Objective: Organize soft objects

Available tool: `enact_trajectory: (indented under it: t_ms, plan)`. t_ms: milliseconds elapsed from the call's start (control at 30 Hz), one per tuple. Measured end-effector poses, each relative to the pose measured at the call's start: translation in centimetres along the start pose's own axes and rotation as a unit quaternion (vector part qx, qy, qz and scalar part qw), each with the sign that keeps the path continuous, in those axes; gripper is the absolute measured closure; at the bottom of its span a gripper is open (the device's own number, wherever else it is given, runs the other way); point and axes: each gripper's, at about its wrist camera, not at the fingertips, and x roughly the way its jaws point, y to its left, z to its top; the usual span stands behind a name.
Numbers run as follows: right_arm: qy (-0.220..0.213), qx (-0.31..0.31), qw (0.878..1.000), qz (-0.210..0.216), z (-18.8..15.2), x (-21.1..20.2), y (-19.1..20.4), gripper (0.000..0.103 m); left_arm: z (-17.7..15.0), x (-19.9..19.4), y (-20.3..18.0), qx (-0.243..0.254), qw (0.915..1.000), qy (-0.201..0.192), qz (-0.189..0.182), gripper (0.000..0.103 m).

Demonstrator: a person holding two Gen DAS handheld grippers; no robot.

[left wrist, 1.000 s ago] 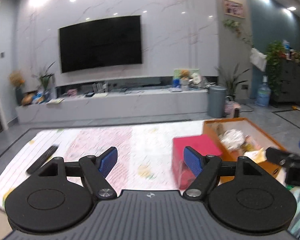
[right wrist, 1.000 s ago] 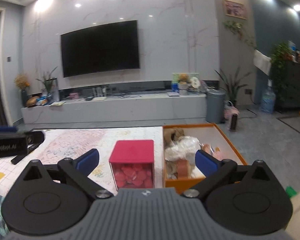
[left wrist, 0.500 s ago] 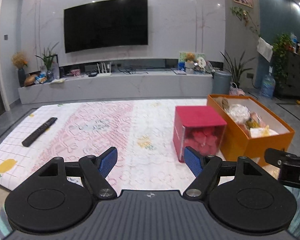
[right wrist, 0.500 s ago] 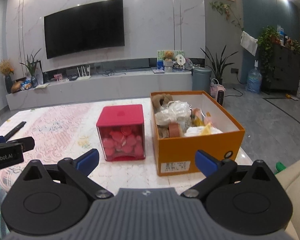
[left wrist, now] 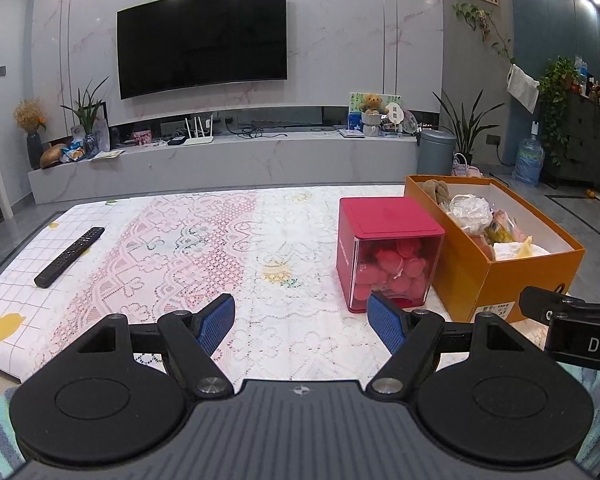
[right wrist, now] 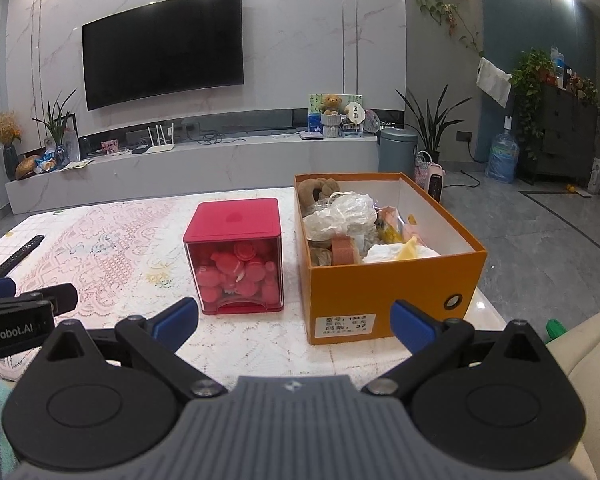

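Low table covered with pale lace-pattern cloth (left wrist: 284, 240). Left gripper (left wrist: 302, 312) held above near edge, blue-padded jaws wide apart, nothing between them. Right gripper (right wrist: 294, 320) likewise – jaws spread, empty.

Open orange cardboard box (right wrist: 384, 284) on table's right side holds soft items: brown plush toy (right wrist: 318, 190), crumpled clear plastic bag (right wrist: 340, 214), others jumbled. Just left of box – red cube container with clear front (right wrist: 236, 256), full of pink-red round pieces. Black remote control (left wrist: 70, 256) lies far left.
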Motion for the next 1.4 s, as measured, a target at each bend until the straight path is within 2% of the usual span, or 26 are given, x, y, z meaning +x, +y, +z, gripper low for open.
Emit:
enact_trajectory:
  t_ms: [1400]
  plan:
    - [0.004, -0.003, 1.0, -0.002, -0.08, 0.59, 0.33, 0.003, 0.36, -0.33, -0.06, 0.0, 1.0, 0.005, -0.007, 0.014]
